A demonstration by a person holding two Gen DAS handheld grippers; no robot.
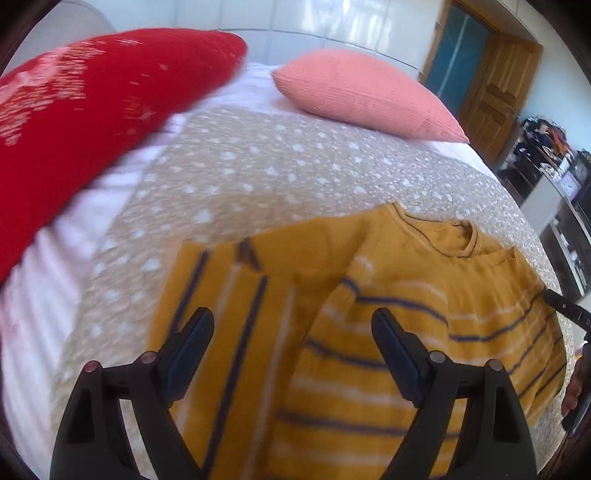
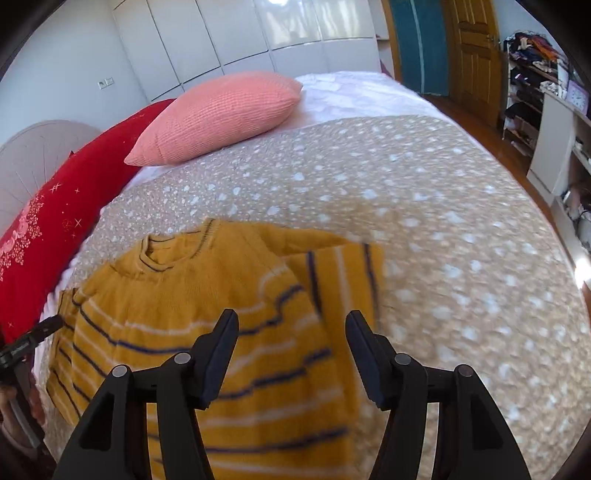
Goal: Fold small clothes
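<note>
Striped yellow sweater (image 2: pixel 207 314) lies flat on spotted bedspread (image 2: pixel 424 221), sleeve at 1 o'clock. Both grippers, left (image 1: pixel 291 332) & right (image 2: pixel 291 332), are held wide open, nothing gripped. Sleeve edge should be pinched cleanly, folded inward w/o bunching.

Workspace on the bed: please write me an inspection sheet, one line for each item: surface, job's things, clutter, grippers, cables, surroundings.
Surface: bed with a beige dotted cover over a white sheet.
Job's things: one yellow striped sweater lying flat on the cover, neck toward the pillows; one sleeve lies folded beside the body.
Clutter: pink pillow and red pillow at the head of the bed.
Grippers: left gripper open above the sweater, nothing between its fingers; right gripper open, holding nothing.
Cables: nothing seen.
Surroundings: white wardrobe, wooden door, crowded shelves.
</note>
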